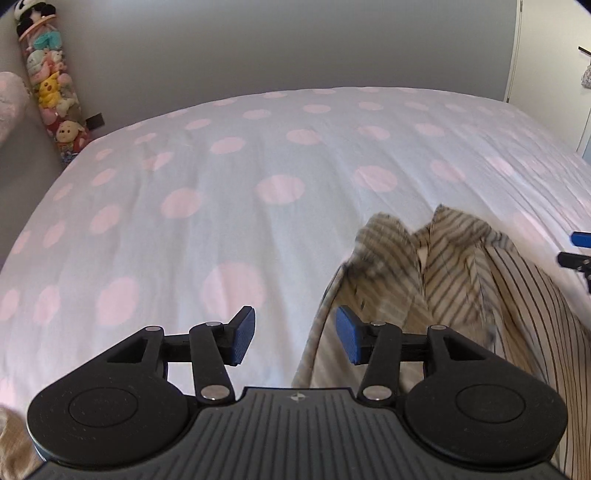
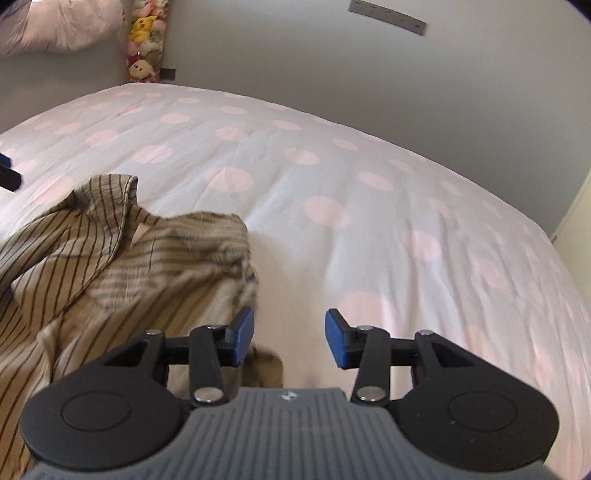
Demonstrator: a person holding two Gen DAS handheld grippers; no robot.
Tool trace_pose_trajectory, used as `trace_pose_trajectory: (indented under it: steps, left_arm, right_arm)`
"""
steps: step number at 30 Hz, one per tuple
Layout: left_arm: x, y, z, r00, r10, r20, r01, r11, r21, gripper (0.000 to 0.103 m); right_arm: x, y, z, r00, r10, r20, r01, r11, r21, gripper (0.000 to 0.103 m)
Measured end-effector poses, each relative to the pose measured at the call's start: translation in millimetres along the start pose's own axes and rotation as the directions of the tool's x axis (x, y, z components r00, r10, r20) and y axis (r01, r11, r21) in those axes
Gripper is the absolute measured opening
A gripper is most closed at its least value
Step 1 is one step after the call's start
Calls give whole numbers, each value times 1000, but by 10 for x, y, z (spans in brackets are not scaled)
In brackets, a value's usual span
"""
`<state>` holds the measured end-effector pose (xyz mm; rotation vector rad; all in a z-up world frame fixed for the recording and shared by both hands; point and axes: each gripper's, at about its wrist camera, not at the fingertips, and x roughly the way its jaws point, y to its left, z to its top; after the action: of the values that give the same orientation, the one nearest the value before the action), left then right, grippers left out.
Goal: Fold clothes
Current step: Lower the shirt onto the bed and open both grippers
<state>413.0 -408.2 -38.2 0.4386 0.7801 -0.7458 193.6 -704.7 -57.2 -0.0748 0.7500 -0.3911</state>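
A beige shirt with dark stripes [image 1: 454,266] lies crumpled on the bed, at the lower right of the left wrist view and the lower left of the right wrist view [image 2: 110,258]. My left gripper [image 1: 295,336] hangs open just above the shirt's left edge. Its blue pads press on nothing, and its right finger stands over the cloth. My right gripper [image 2: 290,338] is open too, with bare bedcover between its pads and the shirt's right edge beside its left finger. Each gripper's tip shows at the edge of the other view: the right gripper [image 1: 576,251] and the left gripper [image 2: 7,173].
The bed wears a white cover with pink dots [image 1: 184,184] [image 2: 369,177] and runs back to a grey wall. A tall tube of plush toys [image 1: 51,92] [image 2: 147,40] stands at the far left corner beside a pink pillow [image 2: 55,26]. A pale door [image 1: 546,55] is at the right.
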Motion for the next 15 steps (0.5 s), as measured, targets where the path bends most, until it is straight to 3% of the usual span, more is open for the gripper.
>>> trace_pose_trajectory:
  steps: [7, 11, 15]
  left_arm:
    - [-527, 495, -736, 998, 51, -46, -54, 996, -66, 46]
    - [-607, 708, -1193, 993, 81, -86, -93, 983, -157, 46]
    - [-553, 848, -1516, 991, 80, -108, -106, 961, -254, 46]
  right_arm:
    - [-876, -198, -864, 999, -34, -33, 40, 980, 193, 52]
    - [-1308, -209, -1390, 996, -69, -49, 81, 940, 332, 52]
    - [-1462, -180, -1717, 995, -97, -38, 104, 892, 439, 52]
